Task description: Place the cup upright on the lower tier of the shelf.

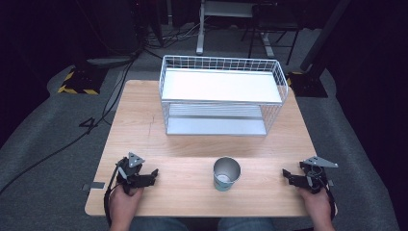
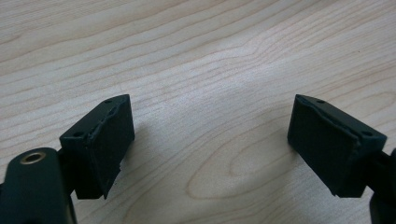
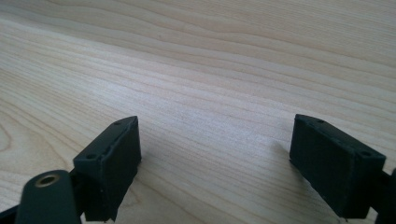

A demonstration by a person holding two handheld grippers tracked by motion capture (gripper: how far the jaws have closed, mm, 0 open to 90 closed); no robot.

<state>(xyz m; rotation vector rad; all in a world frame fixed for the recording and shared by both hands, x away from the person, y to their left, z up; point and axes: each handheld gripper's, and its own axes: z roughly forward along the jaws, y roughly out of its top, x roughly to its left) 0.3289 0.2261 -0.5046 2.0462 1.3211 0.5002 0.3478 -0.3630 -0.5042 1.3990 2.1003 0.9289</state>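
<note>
Desk point(image 1: 192, 139) — light wood top, carrying every item listed here.

Metal cup point(image 1: 225, 174) — standing upright and open-mouthed near the near edge, roughly midway between the two tongs, touching neither; something pale is showing at its bottom, too small to tell what.

Wire rack point(image 1: 222, 95) — white, two-tiered, sitting at the far middle of the desk, well apart from the cup; its upper shelf and lower shelf are both showing flat pale surfaces.

Left tongs point(image 1: 154, 174) — resting in a hand at the near left, pointing right toward the cup. In the left gripper view point(image 2: 210, 140) its jaws are standing spread, with bare wood grain lying between them and nothing pinched.

Right tongs point(image 1: 286, 174) — resting in a hand at the near right, pointing left toward the cup. In the right gripper view point(image 3: 215, 154) its jaws are likewise standing apart over bare desk, gripping nothing.

Floor — grey carpet is surrounding the desk.
</note>
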